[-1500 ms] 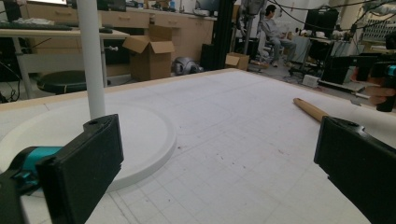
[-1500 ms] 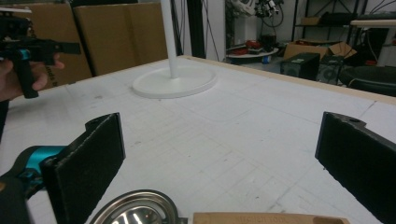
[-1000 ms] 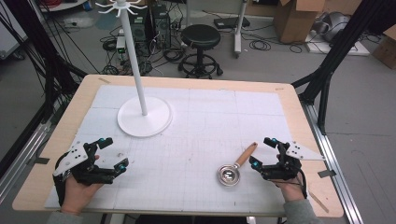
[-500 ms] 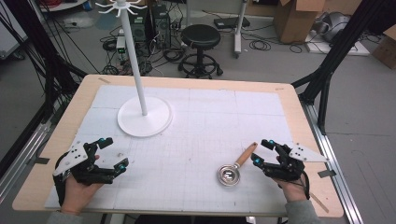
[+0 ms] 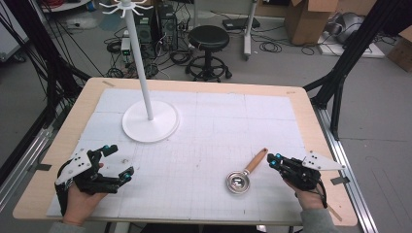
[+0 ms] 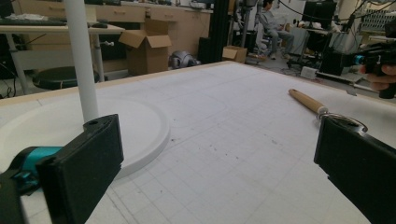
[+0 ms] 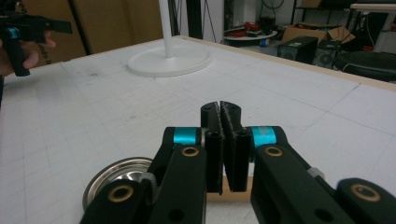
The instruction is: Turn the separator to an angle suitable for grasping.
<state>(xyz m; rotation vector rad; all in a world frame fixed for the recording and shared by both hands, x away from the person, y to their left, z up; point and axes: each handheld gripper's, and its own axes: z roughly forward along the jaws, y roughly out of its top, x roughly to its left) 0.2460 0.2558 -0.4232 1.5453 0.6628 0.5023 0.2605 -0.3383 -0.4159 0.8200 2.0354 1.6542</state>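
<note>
Strainer [image 5: 239, 182] first: the small metal one with a wooden handle [image 5: 256, 160] lies flat on the tabletop [image 5: 218, 131], its bowl just beside and ahead of your right hand-held gripper [image 5: 274, 159], toward your left one. The handle runs up and away from the bowl, ending close by the right gripper's fingertips. In the right gripper view the handle passes under the jaws while the bowl sits low to their left.

Your right hand-held gripper has just been closing, and its jaws now stand pressed pad to pad with nothing between them; the handle lies below them, not in them. Your left hand-held gripper [image 5: 118, 162] rests well apart from the strainer, jaws spread wide and empty, with the white stand [image 5: 150, 124] ahead of it.

You look to be at the approach step: the strainer is not yet gripped. I judge the next move calls for you to open the right jaws again, lower them astride the wooden handle near its middle, and close squarely on it. Keep the pads across the handle's width, since it is round and could roll off to one side as you pinch.
</note>
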